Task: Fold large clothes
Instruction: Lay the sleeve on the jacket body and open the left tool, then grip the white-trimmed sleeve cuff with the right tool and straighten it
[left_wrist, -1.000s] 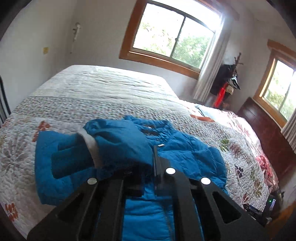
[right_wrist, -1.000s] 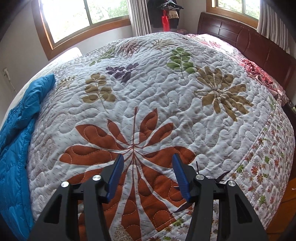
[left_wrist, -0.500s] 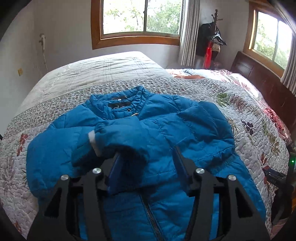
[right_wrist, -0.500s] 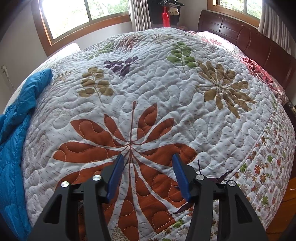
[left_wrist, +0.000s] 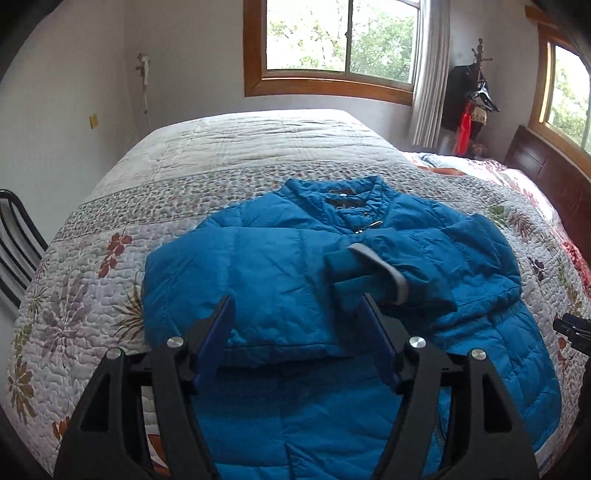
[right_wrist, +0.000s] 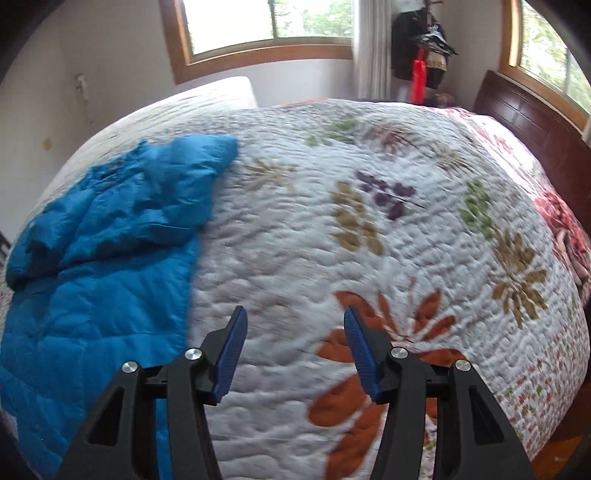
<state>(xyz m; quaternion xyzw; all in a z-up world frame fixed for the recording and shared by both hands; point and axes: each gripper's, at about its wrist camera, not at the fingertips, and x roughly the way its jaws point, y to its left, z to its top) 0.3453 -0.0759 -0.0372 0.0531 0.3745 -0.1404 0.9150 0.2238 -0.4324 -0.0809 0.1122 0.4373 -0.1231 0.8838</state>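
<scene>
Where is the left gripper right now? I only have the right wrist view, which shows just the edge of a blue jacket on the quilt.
Observer: The left gripper hovers over the jacket at its chest. Its jaws are opening, with nothing pinched between them.
Operator: Is a sleeve folded in?
Observer: Yes, one sleeve lies across the chest, its grey-lined cuff just beyond the gripper.
Operator: Which way does the collar face?
Observer: The collar points away from the gripper, toward the window.
</scene>
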